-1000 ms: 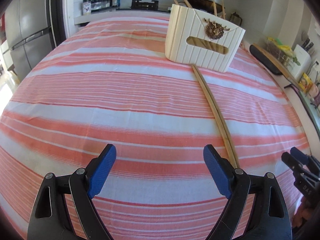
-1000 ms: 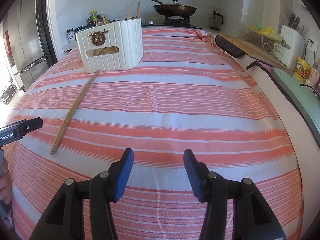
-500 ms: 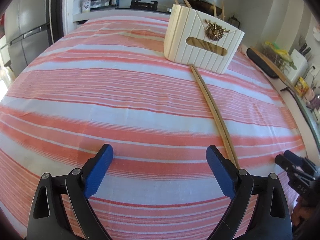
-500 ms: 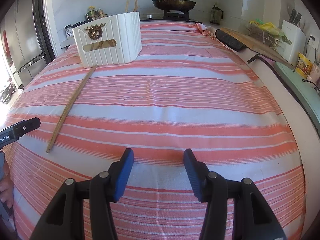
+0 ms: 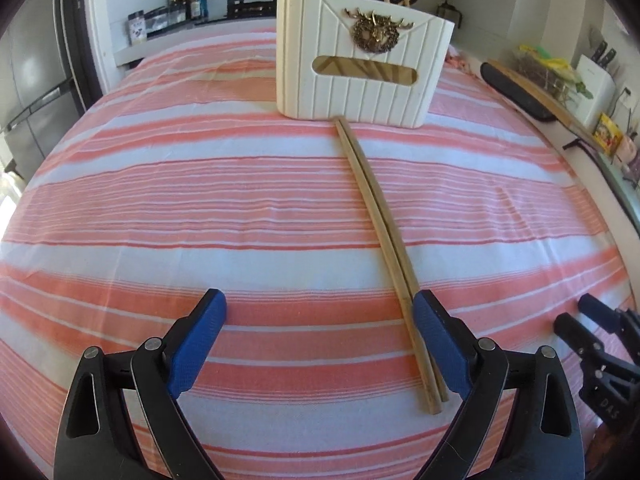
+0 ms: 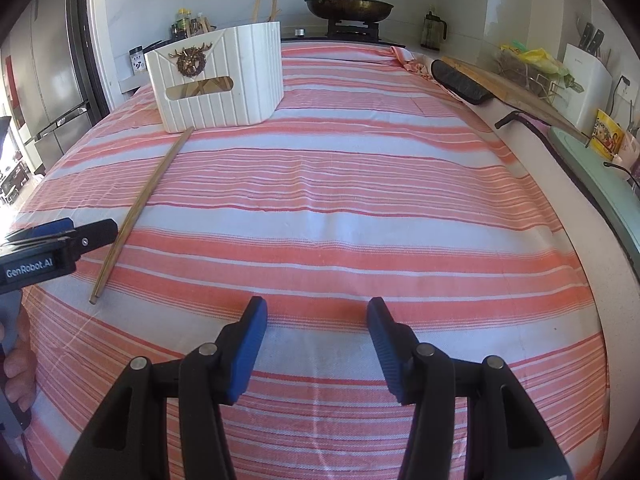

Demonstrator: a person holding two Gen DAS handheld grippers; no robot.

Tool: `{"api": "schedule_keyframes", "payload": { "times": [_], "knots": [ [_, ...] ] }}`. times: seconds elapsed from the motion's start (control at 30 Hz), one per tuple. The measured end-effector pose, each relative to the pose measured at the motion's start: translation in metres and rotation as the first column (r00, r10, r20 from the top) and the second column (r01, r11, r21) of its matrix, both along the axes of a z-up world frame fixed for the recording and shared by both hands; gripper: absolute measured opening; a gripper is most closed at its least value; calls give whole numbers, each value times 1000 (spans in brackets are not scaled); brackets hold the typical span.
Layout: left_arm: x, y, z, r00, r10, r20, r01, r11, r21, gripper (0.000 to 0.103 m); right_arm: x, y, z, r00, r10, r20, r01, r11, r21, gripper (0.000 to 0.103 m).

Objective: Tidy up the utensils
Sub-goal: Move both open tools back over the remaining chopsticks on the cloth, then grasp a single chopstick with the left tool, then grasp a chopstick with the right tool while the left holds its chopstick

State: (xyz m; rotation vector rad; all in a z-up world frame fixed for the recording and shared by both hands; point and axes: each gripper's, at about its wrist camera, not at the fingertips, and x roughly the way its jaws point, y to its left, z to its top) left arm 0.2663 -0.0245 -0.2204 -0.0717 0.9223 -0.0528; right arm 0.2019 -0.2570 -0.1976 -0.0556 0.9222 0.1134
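we hold our left gripper (image 5: 320, 312) with its blue ribbed pads spread wide and empty, low over the striped woven cloth (image 5: 200, 200), its right pad just beside the near end of a pair of long bamboo chopsticks (image 5: 380, 232). the sticks lie flat, their far tips touching the base of a ribbed white plastic box (image 5: 360, 92) with a brass antlered wreath and a slot handle. our right gripper (image 6: 318, 320) hangs released too; only its view shows the lidded black pan (image 6: 348, 6).
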Motion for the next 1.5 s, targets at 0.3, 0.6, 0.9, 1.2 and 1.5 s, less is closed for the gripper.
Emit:
{"api": "schedule_keyframes", "payload": {
  "times": [0.3,0.6,0.9,1.2,1.5],
  "knots": [
    [16,-1,0,999,32,-19,-31,999,23,96,0,0,0,1000,-1,0,1,1000,-4,53],
    [17,-4,0,1000,28,-14,-27,998,63,70,0,0,0,1000,-1,0,1,1000,-2,53],
    [-5,22,5,999,28,-33,-30,998,-54,5,4,8,13,995,93,-43,-89,991,96,56],
    [-43,49,4,998,47,-52,-51,995,-84,5,46,108,14,940,322,-115,-306,942,140,52],
    [-53,45,4,999,25,-33,-27,998,-63,6,33,79,4,959,270,-90,-265,962,60,7]
  ]
}}
